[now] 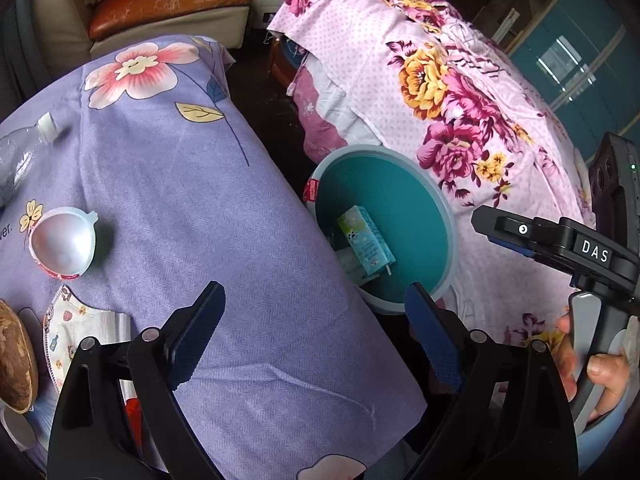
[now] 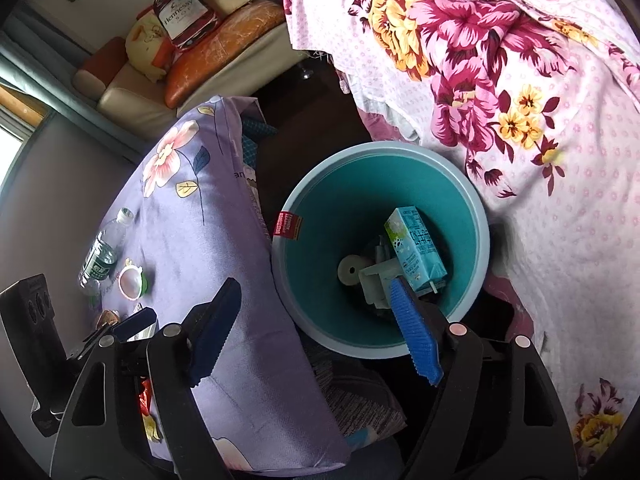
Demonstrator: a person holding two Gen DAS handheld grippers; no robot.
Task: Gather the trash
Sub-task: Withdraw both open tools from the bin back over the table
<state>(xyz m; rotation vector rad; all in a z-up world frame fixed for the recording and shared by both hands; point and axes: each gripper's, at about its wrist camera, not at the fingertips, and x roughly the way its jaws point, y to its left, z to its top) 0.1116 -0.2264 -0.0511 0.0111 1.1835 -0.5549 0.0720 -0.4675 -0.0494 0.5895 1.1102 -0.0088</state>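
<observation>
Big picture first: the teal bin (image 2: 472, 240) sits on the floor in the gap between the purple flowered table cover (image 1: 208, 208) and the pink floral bedspread (image 1: 460, 92), and your right gripper (image 2: 316, 332) hangs right over its near rim with both jaws spread wide and nothing between them. The green-and-white drink carton (image 2: 416, 252) is already lying in the bin, leaning on its long axis, straw end toward you. So what's left is on the table, and that's where your left gripper (image 1: 316, 332) matters: it's open about as wide as it goes, empty, parked over the table's near edge. From there everything lies off to its left: the clear plastic bottle (image 1: 24, 156) farthest out, lying on its side with its white cap pointing away from you, then the little foil-lined cup (image 1: 62, 244) nearer, then the printed face mask (image 1: 76, 328) just beside the left jaw, closest of all (my guess for the next grab). Left hand is clearly the nearer one; the right would have to cross the bin. Readable stuff: "DAS" (image 1: 595, 251) on the right tool, "Hennessy" on the bag (image 2: 182, 16) on the sofa. The red tag on the bin rim (image 2: 287, 226) is too small to read.
</observation>
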